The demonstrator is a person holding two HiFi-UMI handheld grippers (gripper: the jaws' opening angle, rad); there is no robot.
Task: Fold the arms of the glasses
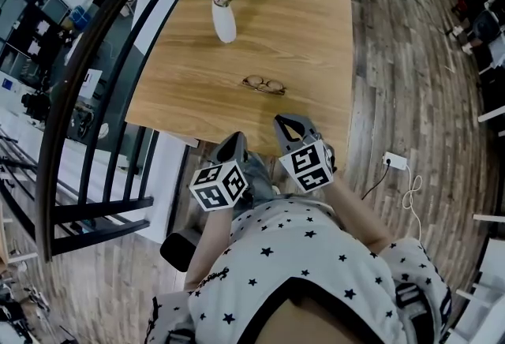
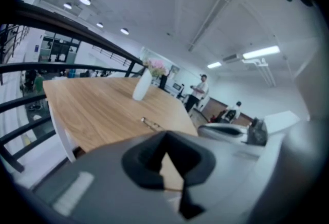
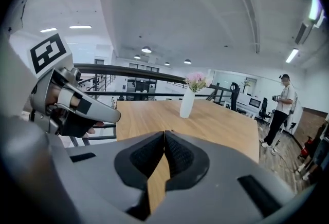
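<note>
The glasses (image 1: 263, 84) lie flat on the table (image 1: 316, 35) close to its near edge, a little right of the middle and well apart from the vase (image 1: 224, 22); they show too small to tell whether their arms are out or already folded. If you go in, the light frame could skid on the smooth wood toward that edge, or a hinge be strained, should a closed tip shove it sideways. Your left gripper (image 1: 234, 139) and right gripper (image 1: 286, 124) hang off the near edge, jaws pressed tip to tip, gripping nothing.
</note>
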